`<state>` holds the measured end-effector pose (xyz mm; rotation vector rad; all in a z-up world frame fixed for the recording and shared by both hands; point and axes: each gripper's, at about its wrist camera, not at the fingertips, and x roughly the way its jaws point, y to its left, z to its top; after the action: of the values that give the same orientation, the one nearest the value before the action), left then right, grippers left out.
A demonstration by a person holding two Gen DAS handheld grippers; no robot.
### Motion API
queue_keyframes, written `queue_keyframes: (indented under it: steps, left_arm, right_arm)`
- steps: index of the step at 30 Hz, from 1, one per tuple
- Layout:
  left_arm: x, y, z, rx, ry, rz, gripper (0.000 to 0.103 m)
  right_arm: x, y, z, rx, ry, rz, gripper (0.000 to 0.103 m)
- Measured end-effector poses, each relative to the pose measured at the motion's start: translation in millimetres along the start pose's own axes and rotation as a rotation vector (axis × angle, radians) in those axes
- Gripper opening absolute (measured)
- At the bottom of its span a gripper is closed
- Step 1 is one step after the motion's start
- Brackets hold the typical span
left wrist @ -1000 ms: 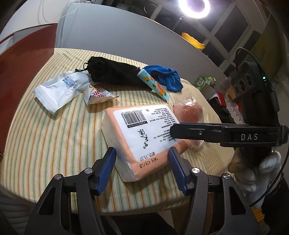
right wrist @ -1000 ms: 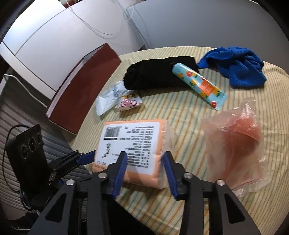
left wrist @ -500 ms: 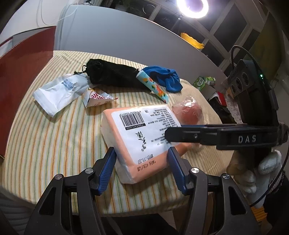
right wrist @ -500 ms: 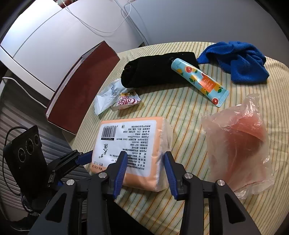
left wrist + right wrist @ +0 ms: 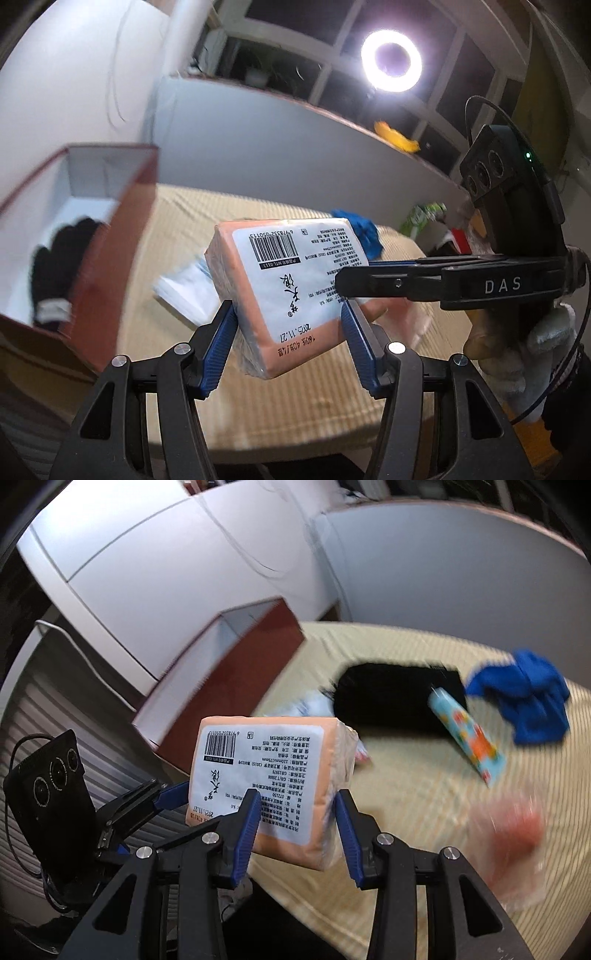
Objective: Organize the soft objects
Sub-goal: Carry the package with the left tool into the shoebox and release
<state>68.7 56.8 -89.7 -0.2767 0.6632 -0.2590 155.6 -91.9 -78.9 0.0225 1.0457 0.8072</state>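
The orange tissue pack (image 5: 284, 284) sits centre frame, clear of the striped tablecloth (image 5: 295, 391). The left gripper (image 5: 290, 339) clamps its near end; the right gripper (image 5: 295, 821) clamps the opposite side. A red box (image 5: 122, 236) holding a black glove (image 5: 55, 266) stands at left.

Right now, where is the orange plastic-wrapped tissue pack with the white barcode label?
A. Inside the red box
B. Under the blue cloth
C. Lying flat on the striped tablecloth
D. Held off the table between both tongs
D: the orange plastic-wrapped tissue pack hangs above the striped tablecloth, pinched by the left tongs and right tongs.
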Motion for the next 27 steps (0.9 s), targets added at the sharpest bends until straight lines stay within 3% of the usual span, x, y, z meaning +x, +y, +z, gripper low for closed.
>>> queue_keyframes:
  steps: [7, 16, 27]
  left_arm:
    - [-33.6, 45.6, 25.2, -0.023, -0.071, 0.065, 0.056]
    - [-55.7, 106.1, 42.6, -0.051, -0.098, 0.199, 0.056]
    - [-59.6, 147.3, 55.3, -0.066, -0.075, 0.317, 0.056]
  right_arm:
    - [16.7, 55.3, 53.0, -0.095, -0.050, 0.040, 0.038]
    - [69.0, 107.6, 95.7, -0.141, -0.030, 0.109, 0.038]
    - [126.4, 150.4, 112.9, -0.153, 0.032, 0.148, 0.038]
